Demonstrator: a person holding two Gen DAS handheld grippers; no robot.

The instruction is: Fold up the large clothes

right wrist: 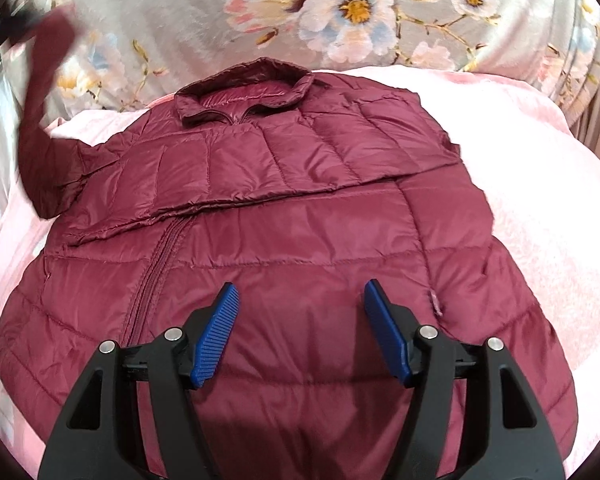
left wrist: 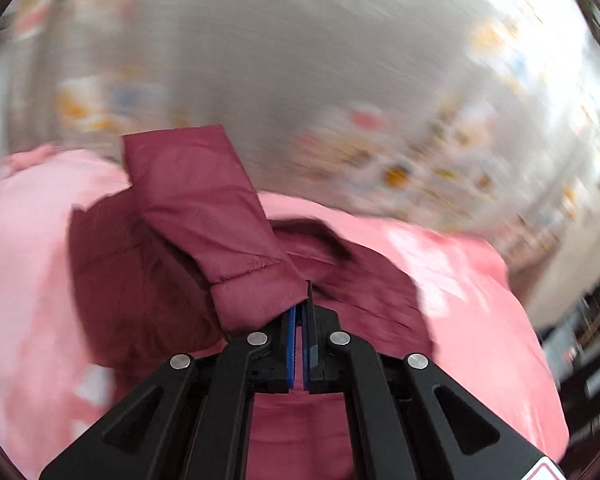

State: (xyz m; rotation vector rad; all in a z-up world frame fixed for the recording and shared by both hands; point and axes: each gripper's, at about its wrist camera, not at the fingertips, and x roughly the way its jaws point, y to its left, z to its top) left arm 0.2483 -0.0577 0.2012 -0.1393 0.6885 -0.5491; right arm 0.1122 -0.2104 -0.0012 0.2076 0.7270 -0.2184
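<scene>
The puffy maroon jacket, spread on the pink blanket, looks light, soft and slick, best gripped at hems: left tongs pinch its sleeve cuff, right tongs gape empty above it.

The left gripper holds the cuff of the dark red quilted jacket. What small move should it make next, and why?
Probably carry the cuff across and lay the sleeve over the chest of the dark red quilted jacket. The left gripper is shut on the cuff with the sleeve lifted, the other sleeve seems already folded across, and the open right gripper hovers empty.
</scene>
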